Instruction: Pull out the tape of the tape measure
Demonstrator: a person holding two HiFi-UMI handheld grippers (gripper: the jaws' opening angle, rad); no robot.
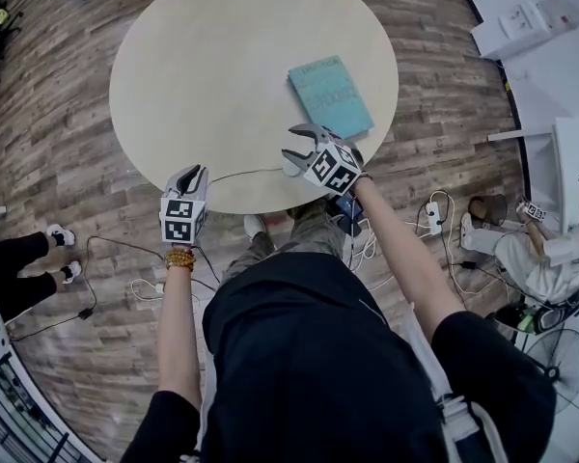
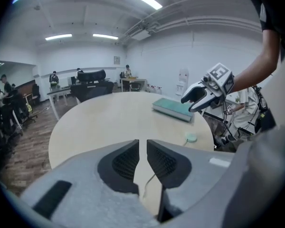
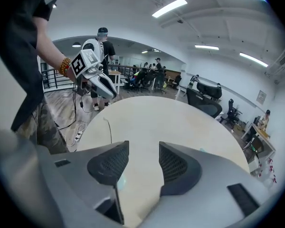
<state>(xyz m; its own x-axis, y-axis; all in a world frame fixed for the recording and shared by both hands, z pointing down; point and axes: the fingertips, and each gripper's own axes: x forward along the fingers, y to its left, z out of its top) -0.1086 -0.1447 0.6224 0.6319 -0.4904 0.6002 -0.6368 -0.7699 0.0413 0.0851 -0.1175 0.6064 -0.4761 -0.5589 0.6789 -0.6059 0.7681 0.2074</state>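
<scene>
I have both tongs above the near edge of the round bench (image 1: pixel 222 66), each pointing down and away from me. The left tongs (image 2: pixel 142 148) are almost pressed together, with only a thin slit between the ribbed pads. I see bare bench top through that slit, and they are pinching nothing. The right tongs (image 3: pixel 143 151) are spread wide and are also empty, with only the bench surface showing in their gap.

The tape measure (image 2: pixel 191 137) is a small, pale green round case. It lies on the bench close to the near rim, just below the right tongs in the head view. A thin length of tape (image 1: pixel 246 173) runs out of it across the bench toward the left tongs. The right gripper view shows the free end lying flat on the surface, apart from the left tongs above it. A teal book (image 1: pixel 330 95) rests farther back on the bench, near the right tongs, clear of the tape.
</scene>
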